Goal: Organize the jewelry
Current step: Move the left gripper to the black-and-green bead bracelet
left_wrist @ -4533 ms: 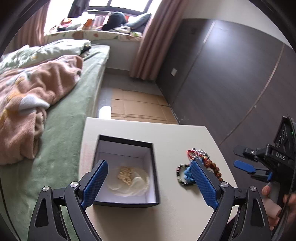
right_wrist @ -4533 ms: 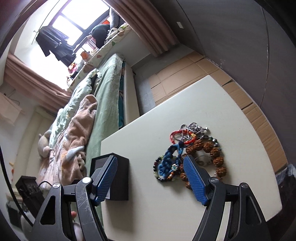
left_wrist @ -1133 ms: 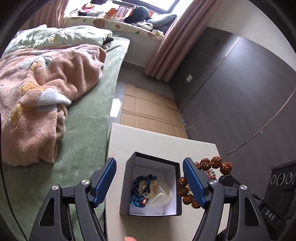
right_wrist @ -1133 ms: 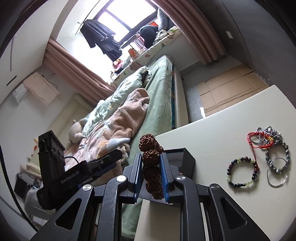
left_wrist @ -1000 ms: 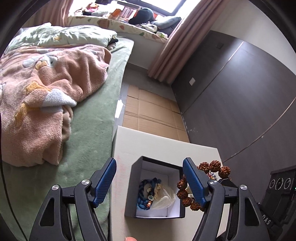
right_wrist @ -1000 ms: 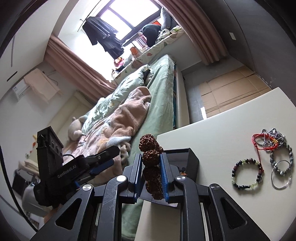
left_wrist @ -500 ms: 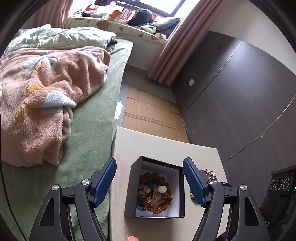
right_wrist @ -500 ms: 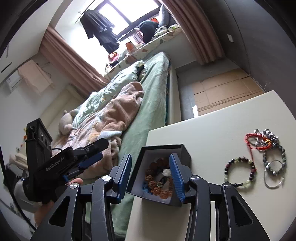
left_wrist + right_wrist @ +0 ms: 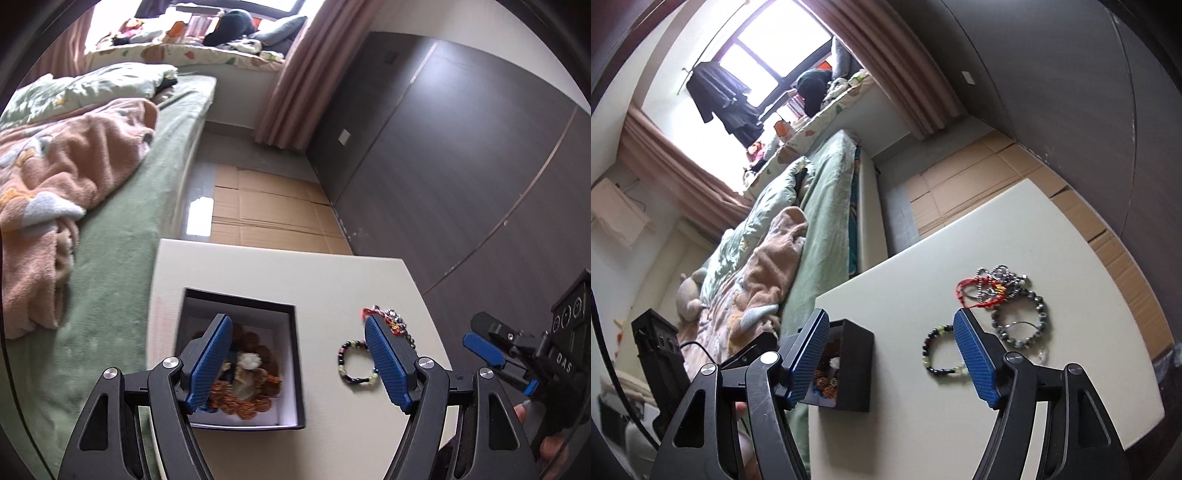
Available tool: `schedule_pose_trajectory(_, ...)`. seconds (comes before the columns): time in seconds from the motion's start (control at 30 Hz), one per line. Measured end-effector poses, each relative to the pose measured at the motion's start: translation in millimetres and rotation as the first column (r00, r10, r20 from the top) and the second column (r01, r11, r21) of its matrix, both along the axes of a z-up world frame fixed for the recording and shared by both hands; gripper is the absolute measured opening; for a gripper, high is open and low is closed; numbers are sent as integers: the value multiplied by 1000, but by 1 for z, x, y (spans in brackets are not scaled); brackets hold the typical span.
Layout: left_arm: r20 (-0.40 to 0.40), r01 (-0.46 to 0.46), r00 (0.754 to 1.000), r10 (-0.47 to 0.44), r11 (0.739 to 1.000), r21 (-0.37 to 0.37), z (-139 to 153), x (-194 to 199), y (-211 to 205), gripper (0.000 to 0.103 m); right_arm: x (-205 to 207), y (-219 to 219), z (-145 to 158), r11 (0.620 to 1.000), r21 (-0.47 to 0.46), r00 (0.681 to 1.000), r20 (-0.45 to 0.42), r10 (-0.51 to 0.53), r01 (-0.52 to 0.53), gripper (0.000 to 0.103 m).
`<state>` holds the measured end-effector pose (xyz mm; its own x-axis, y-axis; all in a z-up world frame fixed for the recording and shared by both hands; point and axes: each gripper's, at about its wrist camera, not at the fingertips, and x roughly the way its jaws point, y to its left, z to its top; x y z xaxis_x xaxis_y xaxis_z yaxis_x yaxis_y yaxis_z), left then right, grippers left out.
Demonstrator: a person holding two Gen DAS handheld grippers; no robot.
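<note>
A black jewelry box (image 9: 291, 362) with a white lining sits on the cream table (image 9: 280, 273); it also shows in the right wrist view (image 9: 853, 369). Inside lie the brown seed-bead bracelet (image 9: 258, 398), a blue piece and a pale piece. To the box's right lie a green-and-black bead bracelet (image 9: 351, 363) (image 9: 932, 354) and a tangle of red cord, silver chain and dark beads (image 9: 1001, 295). My left gripper (image 9: 299, 363) is open and empty above the box's right side. My right gripper (image 9: 890, 356) is open and empty between the box and the loose bracelets.
A bed with a green sheet (image 9: 122, 258) and a pink blanket (image 9: 55, 177) adjoins the table's left edge. Cardboard (image 9: 266, 210) covers the floor beyond the table. A dark wall (image 9: 461, 166) runs along the right.
The right gripper opened and dropped the brown seed-bead bracelet into the box, then drew back to the right and opened wider. The left gripper shifted closer, over the box.
</note>
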<state>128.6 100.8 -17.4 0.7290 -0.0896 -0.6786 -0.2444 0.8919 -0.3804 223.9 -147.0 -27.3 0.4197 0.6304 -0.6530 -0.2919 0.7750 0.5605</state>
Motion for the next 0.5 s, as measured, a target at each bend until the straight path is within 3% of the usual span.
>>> schedule_pose_trajectory(0.5,-68,184,982,-178,979,91,-28,37,-80,74,27,-49,-32,992,-93,983,-152,-101,87,70)
